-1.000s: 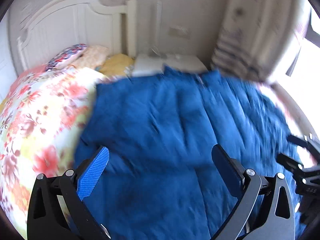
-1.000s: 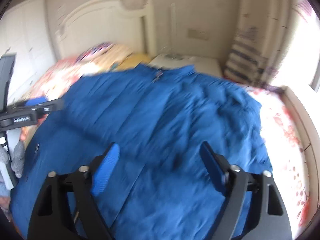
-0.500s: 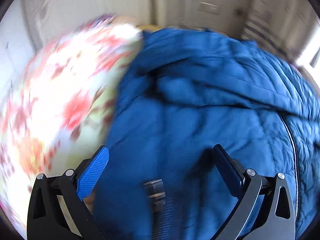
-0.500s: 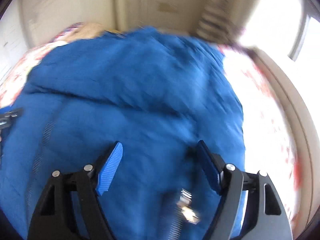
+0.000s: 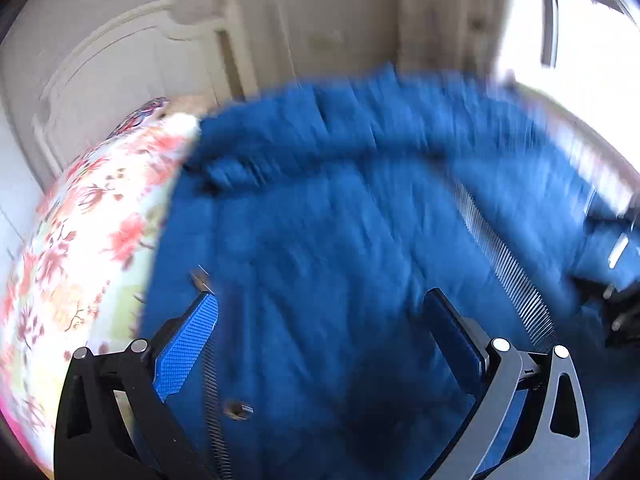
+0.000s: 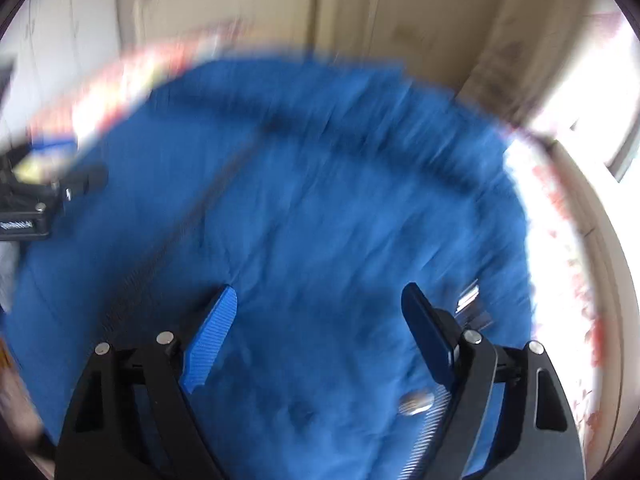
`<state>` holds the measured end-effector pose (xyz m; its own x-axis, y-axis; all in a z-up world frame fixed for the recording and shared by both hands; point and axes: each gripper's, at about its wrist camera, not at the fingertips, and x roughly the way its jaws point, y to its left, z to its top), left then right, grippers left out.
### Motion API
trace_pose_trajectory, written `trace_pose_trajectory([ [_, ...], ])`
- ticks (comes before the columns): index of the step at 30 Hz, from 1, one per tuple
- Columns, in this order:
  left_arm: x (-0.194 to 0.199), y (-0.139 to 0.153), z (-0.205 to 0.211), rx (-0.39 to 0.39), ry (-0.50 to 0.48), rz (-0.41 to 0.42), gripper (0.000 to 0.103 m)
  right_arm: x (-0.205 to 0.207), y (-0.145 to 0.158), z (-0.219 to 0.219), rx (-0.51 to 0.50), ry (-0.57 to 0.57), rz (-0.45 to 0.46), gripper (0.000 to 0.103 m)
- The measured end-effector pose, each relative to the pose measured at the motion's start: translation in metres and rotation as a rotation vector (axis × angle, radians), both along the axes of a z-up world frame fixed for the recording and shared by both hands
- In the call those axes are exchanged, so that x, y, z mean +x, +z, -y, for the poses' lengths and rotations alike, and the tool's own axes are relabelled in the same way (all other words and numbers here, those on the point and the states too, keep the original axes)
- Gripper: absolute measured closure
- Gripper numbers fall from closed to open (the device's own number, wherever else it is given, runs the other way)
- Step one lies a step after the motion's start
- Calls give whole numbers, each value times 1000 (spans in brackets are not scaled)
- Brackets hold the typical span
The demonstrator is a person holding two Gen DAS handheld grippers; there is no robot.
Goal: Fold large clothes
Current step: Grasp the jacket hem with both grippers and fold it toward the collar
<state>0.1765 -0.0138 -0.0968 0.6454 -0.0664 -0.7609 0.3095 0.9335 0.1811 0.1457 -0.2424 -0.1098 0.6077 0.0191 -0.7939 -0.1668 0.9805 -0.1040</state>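
Note:
A large blue quilted jacket point(image 5: 340, 220) lies spread on the bed; it also fills the right wrist view point(image 6: 320, 208). Its zipper line point(image 5: 504, 264) runs down the right of the left wrist view, and another zipper edge with a snap point(image 5: 238, 408) lies near my left finger. My left gripper point(image 5: 320, 332) is open and empty, close above the jacket. My right gripper point(image 6: 320, 320) is open and empty above the jacket, with a snap point(image 6: 416, 402) by its right finger. The right gripper shows at the left view's right edge point(image 5: 620, 312). Both views are blurred.
A floral bedspread point(image 5: 88, 240) lies left of the jacket. A white headboard point(image 5: 120, 80) and a wall stand behind. Bright window light point(image 5: 580, 40) is at the right, with a curtain point(image 6: 512, 48) near it. The left gripper's body point(image 6: 32, 200) shows at the right view's left edge.
Both grippers have dropped closer to the jacket and swung across it; zipper edges and snaps now lie by the fingers. Both stay open and empty.

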Motion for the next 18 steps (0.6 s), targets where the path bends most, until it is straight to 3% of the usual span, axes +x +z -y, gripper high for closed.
trace_pose_trajectory([
  [5,7,2,-14,-70,53,-54,4,-9,13,13,20,-38,-4,14],
  [7,-9,11,-20,-73,73,-17,5,-31,21,8,52,-26,33,14],
  [11,-58,30,-16,-69,-21,46,5,-67,20,2,68,37,58,14],
  [13,-68,18,-8,-19,-55,30,5,-79,6,-3,49,56,21,14],
  [14,-70,7,-5,16,-60,8,4,-85,3,0,63,57,50,14],
  [18,-69,2,-19,-49,-31,-39,4,-94,10,0,44,26,27,14],
])
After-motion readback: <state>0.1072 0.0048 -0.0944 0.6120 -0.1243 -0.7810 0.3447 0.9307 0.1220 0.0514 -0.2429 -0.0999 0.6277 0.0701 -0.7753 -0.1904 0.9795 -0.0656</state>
